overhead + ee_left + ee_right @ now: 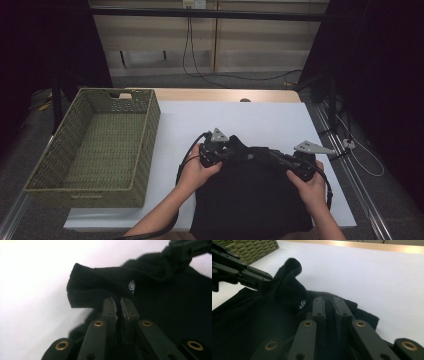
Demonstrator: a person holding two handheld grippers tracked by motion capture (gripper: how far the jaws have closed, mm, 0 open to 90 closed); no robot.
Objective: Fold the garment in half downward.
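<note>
A black garment (250,195) lies on the white table top (260,117), reaching the near edge. Its far edge is bunched up and lifted between my two grippers. My left gripper (234,148) (118,301) is shut on a thick fold of the garment (90,292), beside a small white logo (131,286). My right gripper (272,156) (329,301) is shut on the same edge of the garment (287,290) a little to the right. In the right gripper view the left gripper (265,281) pinches a raised fold at the upper left.
A woven green basket (145,135) (249,247) stands empty at the table's left side. The white table top spreads bare beyond the garment, with a wooden strip (225,95) at its far edge. Cables trail on the floor behind.
</note>
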